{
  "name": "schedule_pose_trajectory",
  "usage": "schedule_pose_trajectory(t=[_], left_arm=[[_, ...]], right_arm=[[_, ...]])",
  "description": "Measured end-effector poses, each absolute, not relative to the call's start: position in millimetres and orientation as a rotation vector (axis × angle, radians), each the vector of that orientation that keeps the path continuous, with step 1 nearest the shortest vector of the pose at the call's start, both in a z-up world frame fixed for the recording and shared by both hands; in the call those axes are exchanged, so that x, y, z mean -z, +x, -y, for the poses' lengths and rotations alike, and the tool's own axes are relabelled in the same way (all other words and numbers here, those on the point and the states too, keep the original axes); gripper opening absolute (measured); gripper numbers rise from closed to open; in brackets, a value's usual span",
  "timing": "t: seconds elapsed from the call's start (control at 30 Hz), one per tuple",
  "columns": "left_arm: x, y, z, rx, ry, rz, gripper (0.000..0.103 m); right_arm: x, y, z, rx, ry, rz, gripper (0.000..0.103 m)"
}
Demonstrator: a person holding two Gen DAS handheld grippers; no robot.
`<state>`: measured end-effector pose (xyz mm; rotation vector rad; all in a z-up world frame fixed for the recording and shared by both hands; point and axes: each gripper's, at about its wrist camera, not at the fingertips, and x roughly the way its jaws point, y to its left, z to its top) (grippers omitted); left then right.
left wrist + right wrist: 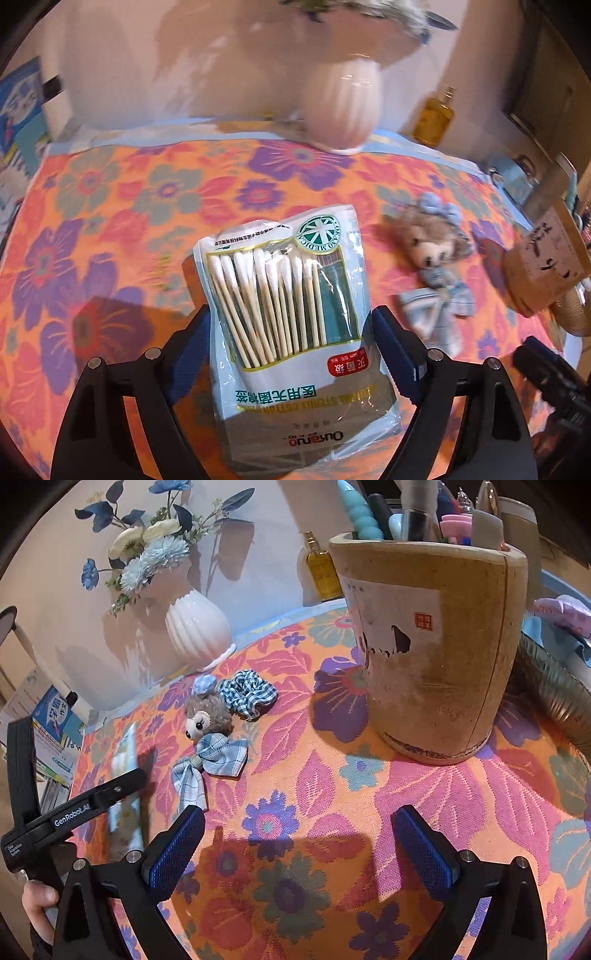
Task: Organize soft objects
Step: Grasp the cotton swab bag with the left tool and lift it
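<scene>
The left gripper (291, 354) has its blue-padded fingers (393, 354) clenched on the sides of a flat plastic pouch of wooden-stemmed cotton swabs (286, 295), which sits between them over the orange floral-cloth surface (110, 206); whether the pouch is lifted or still resting on the cloth cannot be told. The right gripper (295, 845) hovers with fingers spread apart and nothing between them, near the small brown plush doll head with a blue plaid bow (210, 738) and the blue gingham scrunchie (247, 696), which touch each other. The step in hand looks like carrying the pouch to its place. The film is slippery and crushable, so hold with light, steady pressure and keep it level so the swabs do not slide. Steer clear of the ribbed white ceramic vase (197, 627) and the tan cylindrical pen holder (436, 657).
</scene>
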<state>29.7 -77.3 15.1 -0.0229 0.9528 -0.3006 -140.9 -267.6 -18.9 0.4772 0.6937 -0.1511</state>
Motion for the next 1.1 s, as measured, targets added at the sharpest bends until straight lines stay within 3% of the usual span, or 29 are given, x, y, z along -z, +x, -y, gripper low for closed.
schedule_pose_trajectory(t=[0.47,1.1], left_arm=[[-6.4,10.8,58.1,0.316,-0.004,-0.947,0.091],[-11.4,-3.2,67.7,0.274,0.094,-0.838,0.090]], right_arm=[[19.0,-132.0,254.1,0.169,0.391,-0.730,0.103],[18.7,-119.6,235.9,0.151,0.336,-0.796,0.103]])
